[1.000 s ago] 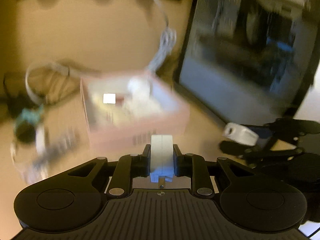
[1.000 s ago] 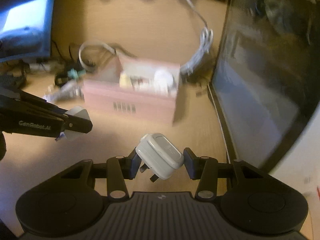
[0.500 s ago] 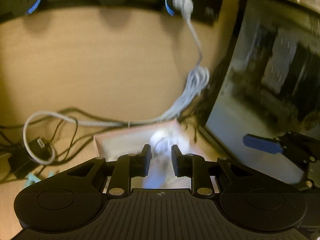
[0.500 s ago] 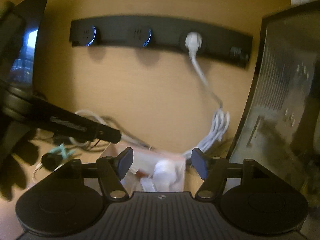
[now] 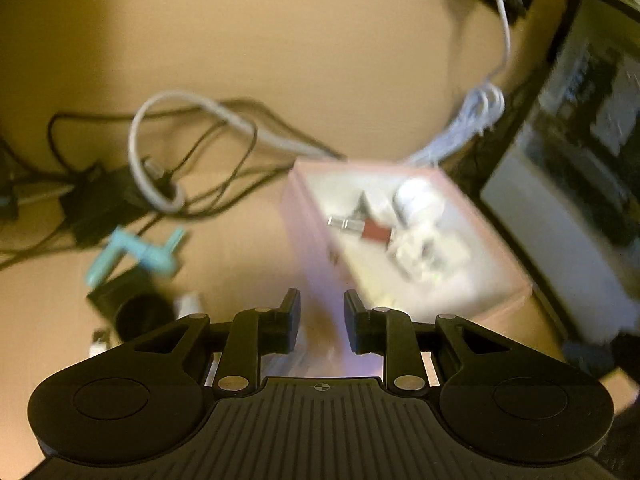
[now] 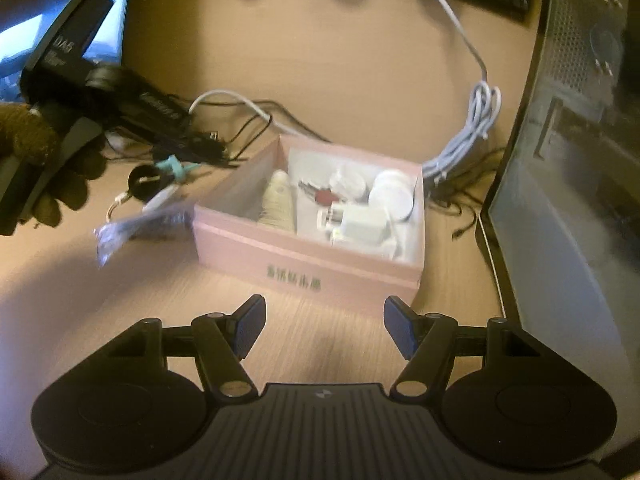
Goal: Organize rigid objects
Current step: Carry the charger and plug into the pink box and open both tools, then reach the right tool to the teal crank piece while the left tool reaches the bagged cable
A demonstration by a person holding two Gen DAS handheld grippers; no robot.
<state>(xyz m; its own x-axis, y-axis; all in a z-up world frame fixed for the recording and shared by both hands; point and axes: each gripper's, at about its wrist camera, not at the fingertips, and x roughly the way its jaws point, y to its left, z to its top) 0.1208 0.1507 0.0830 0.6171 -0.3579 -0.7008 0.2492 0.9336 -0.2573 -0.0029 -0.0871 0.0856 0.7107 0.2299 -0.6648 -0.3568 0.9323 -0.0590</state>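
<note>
Both spread and holding nothing: left claw (image 5: 322, 326) over the pink box (image 6: 304, 246) corner, right claw (image 6: 324, 330) just before it, white chargers (image 6: 362, 222) inside.

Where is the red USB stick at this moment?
The red USB stick lies inside the pink box, near its back wall, beside the white chargers.

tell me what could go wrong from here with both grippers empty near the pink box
1. The open left gripper sits close to the pink cardboard box; a forward move could shove it.
2. The loose black cables and looped grey cord beside the box could snag a finger reaching for the teal plastic piece.
</note>
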